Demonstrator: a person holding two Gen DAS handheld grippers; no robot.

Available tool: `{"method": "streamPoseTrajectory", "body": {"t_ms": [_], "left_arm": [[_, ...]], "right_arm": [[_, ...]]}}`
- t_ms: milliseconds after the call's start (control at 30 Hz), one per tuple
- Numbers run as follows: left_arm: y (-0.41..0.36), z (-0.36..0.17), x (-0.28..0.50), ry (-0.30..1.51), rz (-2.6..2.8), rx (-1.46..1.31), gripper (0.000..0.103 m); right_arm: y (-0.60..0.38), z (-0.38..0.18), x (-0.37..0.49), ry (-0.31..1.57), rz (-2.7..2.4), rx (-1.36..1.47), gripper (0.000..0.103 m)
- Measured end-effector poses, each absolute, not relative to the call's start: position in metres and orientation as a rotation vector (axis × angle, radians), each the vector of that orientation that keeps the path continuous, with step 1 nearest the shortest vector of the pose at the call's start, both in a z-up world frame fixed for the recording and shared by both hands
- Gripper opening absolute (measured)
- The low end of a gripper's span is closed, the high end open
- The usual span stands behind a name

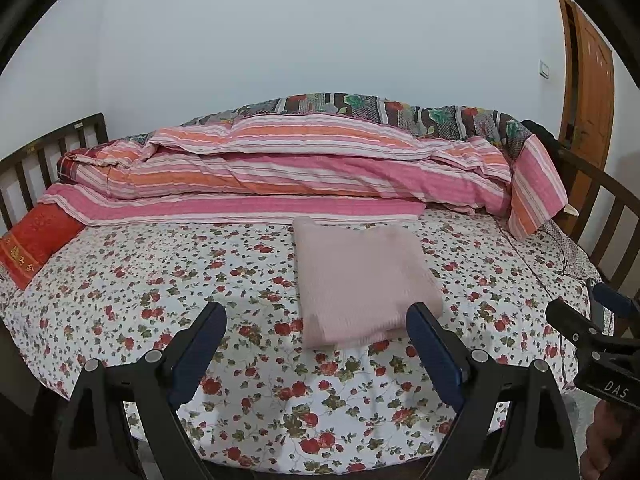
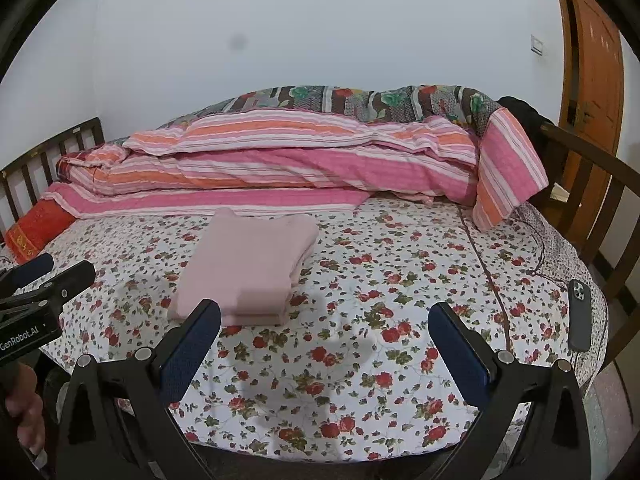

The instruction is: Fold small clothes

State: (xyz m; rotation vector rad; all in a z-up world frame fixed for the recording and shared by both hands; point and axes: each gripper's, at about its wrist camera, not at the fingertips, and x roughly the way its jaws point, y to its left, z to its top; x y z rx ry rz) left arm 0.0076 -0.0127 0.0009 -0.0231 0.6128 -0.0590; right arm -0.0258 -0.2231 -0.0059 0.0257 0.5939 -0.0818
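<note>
Pale wall [image 1: 280, 40] behind, wooden door [image 1: 592, 92] at far right, slatted bed frame [image 1: 36, 160] at both ends. Across the bed, a floral sheet [image 1: 160, 280], with a striped pink-and-orange quilt [image 1: 280, 168] heaped along the far side and a red cushion [image 1: 32, 248] at the left end. Near the sheet's right edge, a dark phone [image 2: 579, 316] lying flat.

Folded into a neat rectangle, several layers thick: 1 pink garment [image 1: 360, 280], resting on the sheet just in front of the quilt, touched by neither tool.

Left gripper [image 1: 316, 332]: released, its 2 blue-padded fingers [image 1: 200, 356] spread wide, tilted down toward the bed, hovering above the sheet just short of the garment's near edge, gripping nothing.

Right gripper [image 2: 324, 332]: likewise released, fingers wide apart, tilted down at a similar angle, over bare sheet to the right of the garment, empty.

Side by side, both tools aimed at the far wall, each showing at the edge of the other's view. Part of a hand [image 2: 24, 412] visible at the lower left of the right wrist view, below the left tool.
</note>
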Motion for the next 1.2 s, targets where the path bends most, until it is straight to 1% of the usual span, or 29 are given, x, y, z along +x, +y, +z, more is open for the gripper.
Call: {"method": "streamPoseTrajectory", "body": {"t_ms": [1200], "left_arm": [[-0.0118, -0.0075, 0.0104, 0.630, -0.065, -0.028, 0.091]], "right_arm": [[-0.2199, -0.0133, -0.0218, 0.604, -0.068, 0.041, 0.102]]}}
